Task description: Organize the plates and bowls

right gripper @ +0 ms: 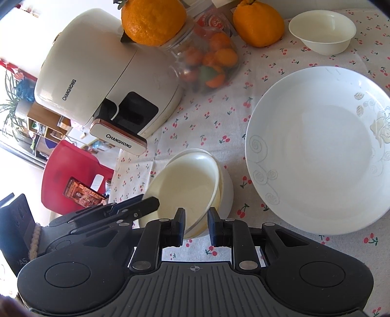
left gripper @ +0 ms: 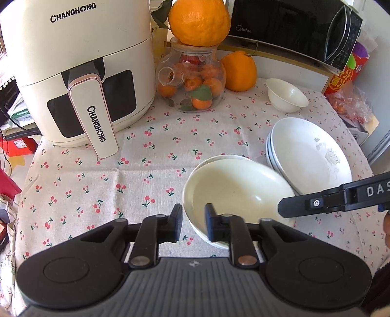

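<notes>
A cream bowl (left gripper: pixel 234 185) is tilted over a second bowl beneath it on the cherry-print cloth; both show in the right wrist view (right gripper: pixel 187 180). My left gripper (left gripper: pixel 193 224) straddles the upper bowl's near rim, its jaws a little apart. My right gripper (right gripper: pixel 196 226) straddles the same bowl's rim from the other side, and its finger shows in the left wrist view (left gripper: pixel 316 203). A stack of white plates (left gripper: pixel 309 153) lies to the right, also in the right wrist view (right gripper: pixel 321 151). A small cream bowl (left gripper: pixel 286 95) stands at the back (right gripper: pixel 321 31).
A white air fryer (left gripper: pixel 78 73) stands at the back left. A glass jar of small oranges (left gripper: pixel 192 83) carries a big orange (left gripper: pixel 198 22), with another orange (left gripper: pixel 240 70) beside it. A black microwave (left gripper: pixel 292 26) is behind. The table edge runs along the left.
</notes>
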Motion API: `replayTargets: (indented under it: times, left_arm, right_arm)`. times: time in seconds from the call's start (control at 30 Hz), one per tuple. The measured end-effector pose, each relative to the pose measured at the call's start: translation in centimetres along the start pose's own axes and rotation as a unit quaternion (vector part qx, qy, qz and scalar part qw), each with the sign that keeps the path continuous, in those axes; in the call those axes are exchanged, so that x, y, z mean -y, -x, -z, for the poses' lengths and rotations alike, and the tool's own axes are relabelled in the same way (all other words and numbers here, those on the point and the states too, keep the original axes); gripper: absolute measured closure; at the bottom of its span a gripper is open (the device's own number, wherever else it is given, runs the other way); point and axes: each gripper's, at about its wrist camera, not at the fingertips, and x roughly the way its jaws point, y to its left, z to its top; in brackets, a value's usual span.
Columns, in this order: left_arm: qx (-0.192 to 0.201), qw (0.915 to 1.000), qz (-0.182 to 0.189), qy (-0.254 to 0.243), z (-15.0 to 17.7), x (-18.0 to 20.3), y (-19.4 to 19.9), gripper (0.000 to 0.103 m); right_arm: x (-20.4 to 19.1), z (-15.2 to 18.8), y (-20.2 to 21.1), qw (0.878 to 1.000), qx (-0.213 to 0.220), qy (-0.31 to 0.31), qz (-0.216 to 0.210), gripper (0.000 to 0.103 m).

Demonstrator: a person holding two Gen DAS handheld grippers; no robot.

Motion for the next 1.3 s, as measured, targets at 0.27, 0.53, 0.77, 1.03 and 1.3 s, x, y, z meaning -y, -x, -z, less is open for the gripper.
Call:
replayTargets:
  times: [0.27,0.53,0.77,1.03,1.3]
  left_arm:
    - [-0.001,1.0000,-0.001,-0.004,0.0,0.1,-0.1,0.076]
    - [0.008,0.9999,0.005,0.007,-0.2,0.0,0.2,0.058]
    - [0.012,0.9998,0.004,0.012,-0.4,0.4,0.0,0.044]
    - [0.012,0.9996,0.009,0.025,-1.6,1.9,-0.6,0.022]
    - [0.003,0.9992,0.012,0.037,-3.1,3.7,-2.0,0.012]
  right_arm:
    - [0.7,-0.3,0.3,1.000,0.000,-0.013,-0.001,0.073]
    - [0.4,-0.5,0.7,1.000,0.009,-0.001,-0.001,0.062]
    - [1.0,-0.9,1.8,1.000,0.021,0.001,0.001,0.052]
    - [2.5,-1.7,3.9,0.998,0.056,0.000,0.015,0.043]
    - [5.7,-3.8,6.3,0.994,0.099,-0.035,0.026,0.036]
